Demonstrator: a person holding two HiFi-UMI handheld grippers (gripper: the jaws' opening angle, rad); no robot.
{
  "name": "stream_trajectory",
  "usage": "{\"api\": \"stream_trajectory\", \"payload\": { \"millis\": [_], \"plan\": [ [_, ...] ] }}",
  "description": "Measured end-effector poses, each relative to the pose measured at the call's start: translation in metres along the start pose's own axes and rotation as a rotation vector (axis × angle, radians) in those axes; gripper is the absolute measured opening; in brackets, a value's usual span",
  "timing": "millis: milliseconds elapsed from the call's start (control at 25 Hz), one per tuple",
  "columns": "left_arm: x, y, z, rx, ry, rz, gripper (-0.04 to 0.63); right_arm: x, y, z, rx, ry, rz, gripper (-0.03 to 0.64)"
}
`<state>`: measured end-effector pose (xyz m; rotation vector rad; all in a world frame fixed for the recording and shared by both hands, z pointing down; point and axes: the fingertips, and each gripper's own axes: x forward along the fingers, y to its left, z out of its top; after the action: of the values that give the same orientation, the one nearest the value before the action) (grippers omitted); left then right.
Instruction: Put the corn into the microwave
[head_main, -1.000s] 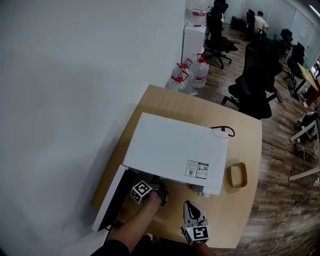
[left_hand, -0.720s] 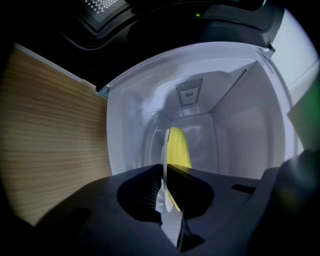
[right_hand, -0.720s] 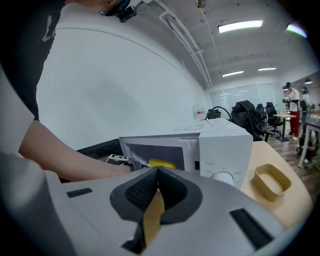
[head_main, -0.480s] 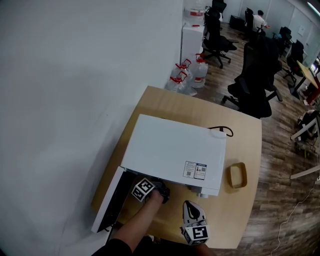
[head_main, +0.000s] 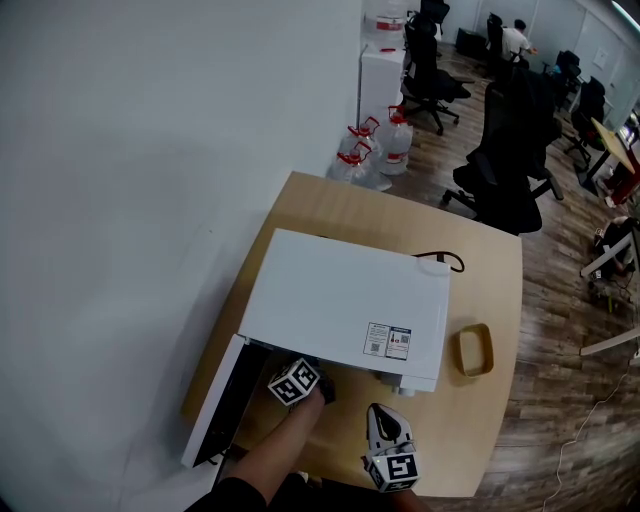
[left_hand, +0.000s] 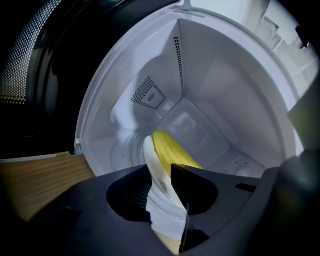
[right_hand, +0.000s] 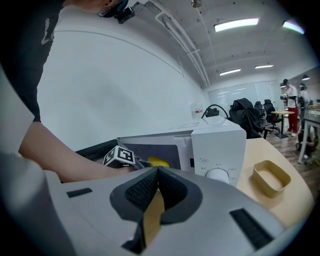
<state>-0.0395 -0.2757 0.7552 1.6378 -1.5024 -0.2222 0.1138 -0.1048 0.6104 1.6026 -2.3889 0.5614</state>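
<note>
The white microwave (head_main: 345, 295) stands on the wooden table (head_main: 490, 270) with its door (head_main: 212, 405) swung open to the left. My left gripper (head_main: 315, 378) reaches into the cavity; its tips are hidden under the top in the head view. In the left gripper view the yellow corn (left_hand: 172, 150) with its pale husk lies on the cavity floor, its near end between the jaws of my left gripper (left_hand: 161, 168). Those jaws have just been opening and stand a little apart. My right gripper (right_hand: 156, 172) hovers shut and empty before the microwave's control panel (right_hand: 220, 145).
A small tan tray (head_main: 475, 350) sits on the table right of the microwave. A black cable (head_main: 445, 262) lies behind it. Water jugs (head_main: 375, 150) and office chairs (head_main: 505, 170) stand on the floor beyond the table's far edge. A white wall runs along the left.
The left gripper's marker cube has rolled and shifted slightly at the microwave's opening. The right gripper has stayed where it was.
</note>
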Motion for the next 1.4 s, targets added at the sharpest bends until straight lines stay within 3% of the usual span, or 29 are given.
{"api": "stream_trajectory", "payload": {
  "millis": [240,600,1000,1400],
  "plan": [
    [0.002,-0.003,0.003,0.180,-0.006,0.010,0.198,-0.003,0.003,-0.003,0.001,0.000,0.009,0.058],
    [0.003,-0.001,-0.001,0.396,0.031,0.046,0.225,-0.001,0.015,0.002,0.046,-0.003,0.051,0.058],
    [0.005,0.001,-0.005,0.552,0.034,0.071,0.244,-0.001,0.014,0.000,0.035,-0.001,0.054,0.058],
    [0.006,-0.001,-0.004,0.581,0.028,0.081,0.250,-0.008,0.010,-0.002,0.042,0.003,0.041,0.058]
  ]
}}
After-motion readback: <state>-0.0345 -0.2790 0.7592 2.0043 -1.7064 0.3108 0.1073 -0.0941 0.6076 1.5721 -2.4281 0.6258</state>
